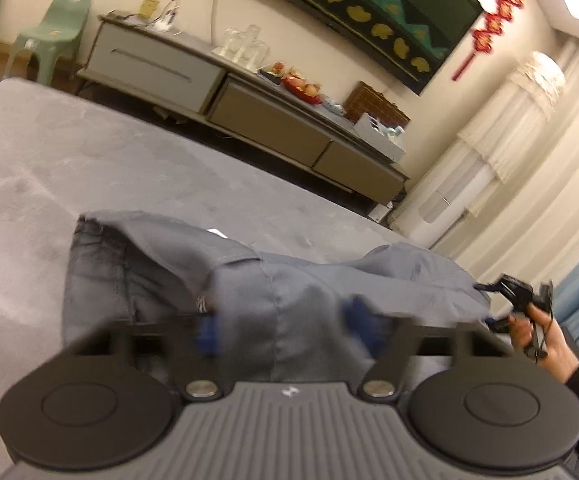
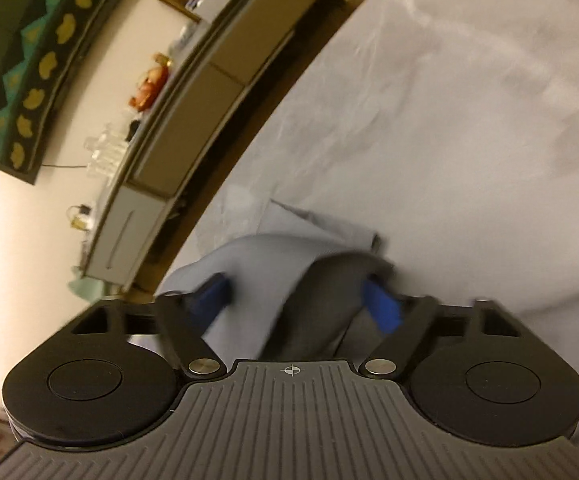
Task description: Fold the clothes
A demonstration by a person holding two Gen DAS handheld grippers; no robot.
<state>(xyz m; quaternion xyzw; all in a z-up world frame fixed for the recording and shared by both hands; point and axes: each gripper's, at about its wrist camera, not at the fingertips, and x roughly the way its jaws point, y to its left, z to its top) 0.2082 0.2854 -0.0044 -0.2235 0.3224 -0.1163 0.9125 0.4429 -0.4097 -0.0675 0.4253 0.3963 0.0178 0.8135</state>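
Observation:
A grey garment (image 1: pixel 177 276) with a waistband lies bunched on the grey bed cover (image 1: pixel 49 168). My left gripper (image 1: pixel 285 324) has its blue pads (image 1: pixel 207 332) spread wide, with a fold of the garment between them; the frame is blurred. My right gripper (image 2: pixel 297 300) also has its blue pads (image 2: pixel 381 306) apart with the garment (image 2: pixel 265 264) draped between them, over the bed cover (image 2: pixel 449 120). The right gripper and the hand holding it show in the left wrist view (image 1: pixel 525 300) at the garment's right end.
A long low grey cabinet (image 1: pixel 249 112) stands along the wall beyond the bed, with glassware and fruit on top. Green chairs (image 1: pixel 53 36) stand at the far left. White curtains (image 1: pixel 529 160) hang at the right.

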